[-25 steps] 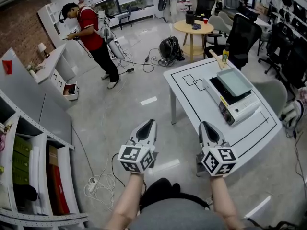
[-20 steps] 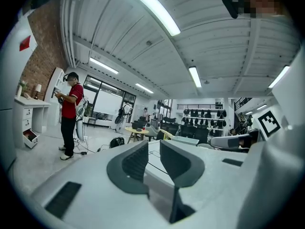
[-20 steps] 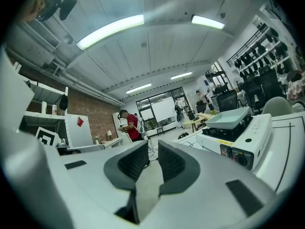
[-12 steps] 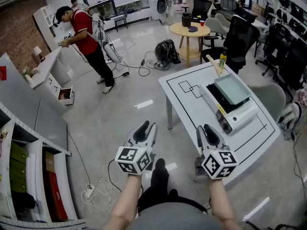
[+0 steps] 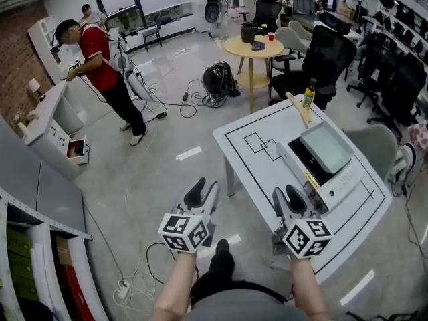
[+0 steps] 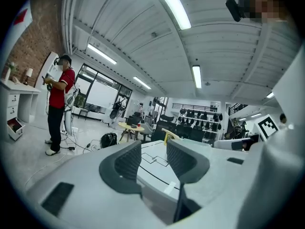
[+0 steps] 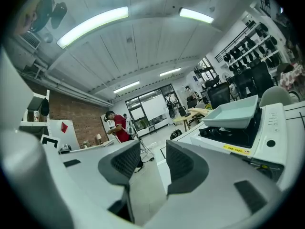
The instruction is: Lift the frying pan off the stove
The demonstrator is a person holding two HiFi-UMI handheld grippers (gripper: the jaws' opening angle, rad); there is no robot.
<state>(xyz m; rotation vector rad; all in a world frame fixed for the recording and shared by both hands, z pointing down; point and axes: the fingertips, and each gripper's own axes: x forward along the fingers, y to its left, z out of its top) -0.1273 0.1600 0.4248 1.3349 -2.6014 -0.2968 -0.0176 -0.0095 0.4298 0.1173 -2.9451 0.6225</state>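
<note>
A square grey-green frying pan [image 5: 326,146] with a wooden handle [image 5: 299,108] sits on a white portable stove [image 5: 332,181] on the white table [image 5: 257,169]. Both grippers hang in the air short of the table's near edge, well apart from the pan. My left gripper [image 5: 203,192] is over the floor, its jaws opening with nothing between them. My right gripper [image 5: 287,196] is over the table's near corner, its jaws also opening and empty. The right gripper view shows the pan [image 7: 236,114] on the stove [image 7: 267,140] ahead to the right of the right gripper [image 7: 147,163]. The left gripper [image 6: 155,159] faces the table [image 6: 151,162].
A person in a red shirt [image 5: 99,62] stands at the far left by a white counter. A round wooden table [image 5: 257,45], black office chairs [image 5: 331,49] and a black bag [image 5: 215,79] lie beyond the table. A bottle [image 5: 308,93] stands at its far edge. Shelves [image 5: 33,246] line the left; cables lie on the floor.
Both grippers' jaws have parted from shut. The view has moved toward the table, so the stove and pan now lie nearer the right gripper.
</note>
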